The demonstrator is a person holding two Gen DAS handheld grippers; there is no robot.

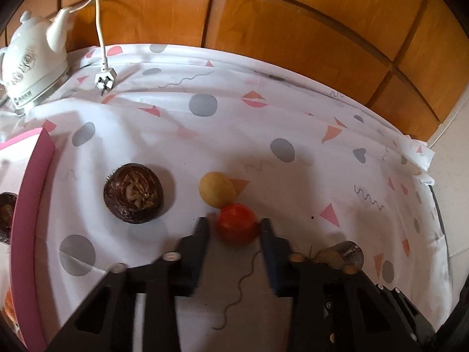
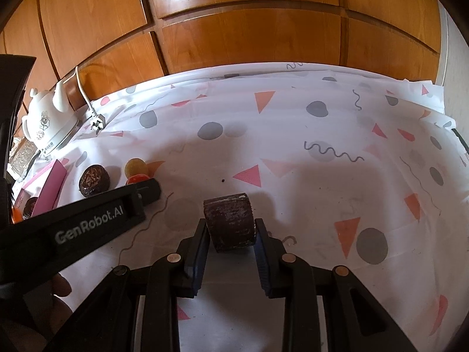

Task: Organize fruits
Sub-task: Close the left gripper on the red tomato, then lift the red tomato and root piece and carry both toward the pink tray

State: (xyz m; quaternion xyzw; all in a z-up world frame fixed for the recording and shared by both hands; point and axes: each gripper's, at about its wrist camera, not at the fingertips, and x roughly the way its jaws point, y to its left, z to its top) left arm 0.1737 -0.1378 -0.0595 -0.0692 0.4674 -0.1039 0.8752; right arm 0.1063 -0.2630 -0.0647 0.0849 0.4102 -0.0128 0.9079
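Observation:
My left gripper [image 1: 233,223] is open, its fingers on either side of a red tomato [image 1: 236,225] on the patterned cloth; it does not grip it. A yellow round fruit [image 1: 217,189] touches the tomato just beyond. A dark brown round fruit [image 1: 133,197] lies to the left. My right gripper [image 2: 231,228] has its pads against a dark brown cut chunk [image 2: 230,223], which also shows in the left wrist view [image 1: 341,253]. The left gripper shows in the right wrist view [image 2: 88,217].
A pink box [image 1: 32,193] at the left edge holds another dark fruit [image 1: 5,217]. A white electric kettle [image 1: 32,61] and its plug [image 1: 105,79] stand at the back left. Wooden cabinet doors [image 1: 263,29] rise behind the table. The table's right edge [image 1: 433,193] drops off.

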